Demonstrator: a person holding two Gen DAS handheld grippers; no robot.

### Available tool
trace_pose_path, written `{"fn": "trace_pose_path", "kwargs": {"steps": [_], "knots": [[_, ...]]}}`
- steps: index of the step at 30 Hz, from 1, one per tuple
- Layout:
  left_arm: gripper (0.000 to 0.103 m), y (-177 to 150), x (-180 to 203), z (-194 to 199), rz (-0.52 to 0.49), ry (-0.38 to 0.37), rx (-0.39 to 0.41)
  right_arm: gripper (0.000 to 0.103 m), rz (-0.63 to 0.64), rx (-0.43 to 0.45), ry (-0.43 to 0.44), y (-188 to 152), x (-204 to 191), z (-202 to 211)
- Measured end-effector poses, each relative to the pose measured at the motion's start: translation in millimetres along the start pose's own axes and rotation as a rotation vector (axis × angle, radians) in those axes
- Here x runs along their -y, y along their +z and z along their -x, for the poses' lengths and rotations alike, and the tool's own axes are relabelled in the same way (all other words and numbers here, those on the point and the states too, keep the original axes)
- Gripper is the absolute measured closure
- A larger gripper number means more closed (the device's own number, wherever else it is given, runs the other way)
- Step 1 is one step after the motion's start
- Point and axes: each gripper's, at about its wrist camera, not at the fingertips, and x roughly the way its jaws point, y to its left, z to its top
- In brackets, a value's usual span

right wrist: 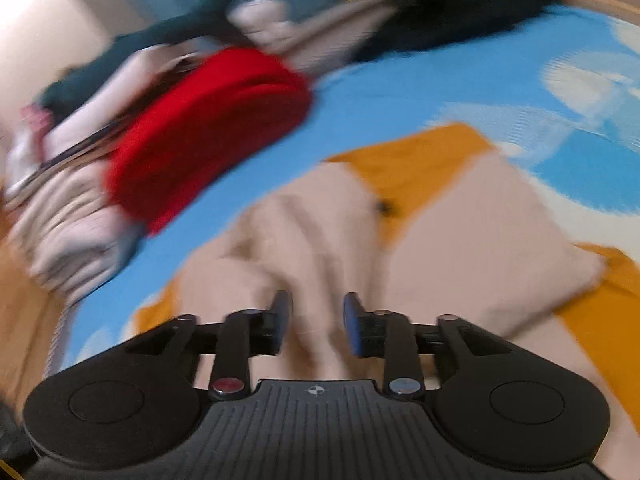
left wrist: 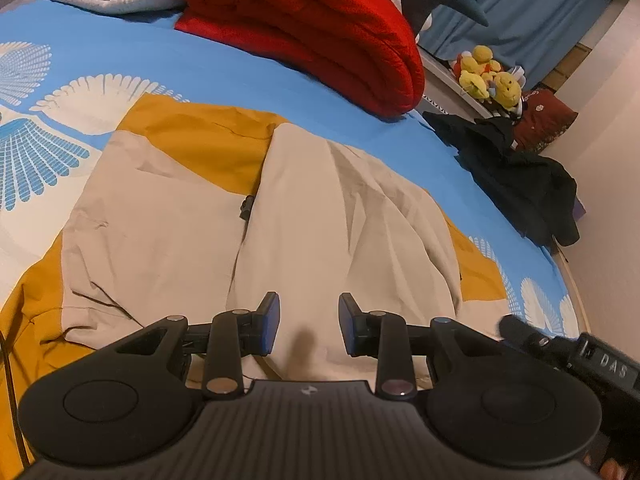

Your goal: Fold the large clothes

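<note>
Left gripper (left wrist: 308, 324) jaws apart, nothing btwn, over beige-mustard jacket (left wrist: 256, 216)

Even, warm indoor light fills both views, bright enough for strong colour. The left wrist view is sharp, with soft shadows in the folds of the beige garment (left wrist: 312, 216) — and fisheye bending at the edges. The right wrist view is heavily motion-blurred — only the claw (right wrist: 316, 322) stays crisp.
</note>
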Motion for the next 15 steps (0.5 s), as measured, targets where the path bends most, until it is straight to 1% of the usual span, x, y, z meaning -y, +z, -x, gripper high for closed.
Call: {"fn": "trace_pose_path", "kwargs": {"steps": [1, 3, 5, 6, 7, 8, 9, 10, 11, 12, 13, 14, 15], "knots": [[0.069, 0.6, -1.3, 0.7, -0.001, 0.000, 0.000, 0.064, 0.018, -0.030, 0.049, -1.2, -3.4, -3.8], [0.069, 1.9, -1.6, 0.2, -0.001, 0.000, -0.001, 0.064, 0.039, -0.089, 0.082, -5.5, -7.6, -12.6], [0.069, 2.1, -1.5, 0.3, -0.002, 0.000, -0.001, 0.064, 0.074, -0.145, 0.072, -11.2, -11.7, -21.8], [0.069, 2.0, -1.4, 0.2, -0.003, 0.001, 0.000, 0.064, 0.106, -0.177, 0.047, -14.3, -13.3, -27.6], [0.069, 2.0, -1.2, 0.0, -0.005, 0.002, -0.001, 0.070, 0.130, -0.192, 0.023, -17.0, -14.4, -29.9], [0.069, 1.8, -0.8, -0.2, -0.007, 0.003, -0.002, 0.079, 0.141, -0.198, 0.007, -18.3, -13.3, -32.0], [0.069, 1.6, -0.6, -0.7, -0.010, 0.005, -0.003, 0.100, 0.130, -0.200, 0.012, -18.1, -10.9, -32.6], [0.069, 1.3, -0.9, -1.6, -0.012, 0.006, -0.004, 0.102, 0.107, -0.185, 0.019, -17.5, -9.8, -28.8], [0.069, 0.8, -0.9, -2.3, -0.013, 0.006, -0.005, 0.102, 0.048, -0.149, 0.037, -14.3, -4.8, -24.5], [0.069, 0.2, -0.8, -3.1, -0.014, 0.005, -0.008, 0.103, -0.087, -0.115, 0.085, -10.9, 8.1, -20.8], [0.069, -0.8, -0.7, -4.6, -0.018, 0.006, -0.013, 0.103, -0.208, -0.110, 0.115, -10.9, 18.9, -20.8], [0.069, -1.9, -0.5, -6.0, -0.023, 0.009, -0.017, 0.103, -0.294, -0.117, 0.108, -13.4, 29.4, -24.2], [0.069, -2.9, -0.4, -7.6, -0.029, 0.014, -0.022, 0.103, -0.326, -0.134, 0.059, -17.4, 36.3, -28.5]]}}
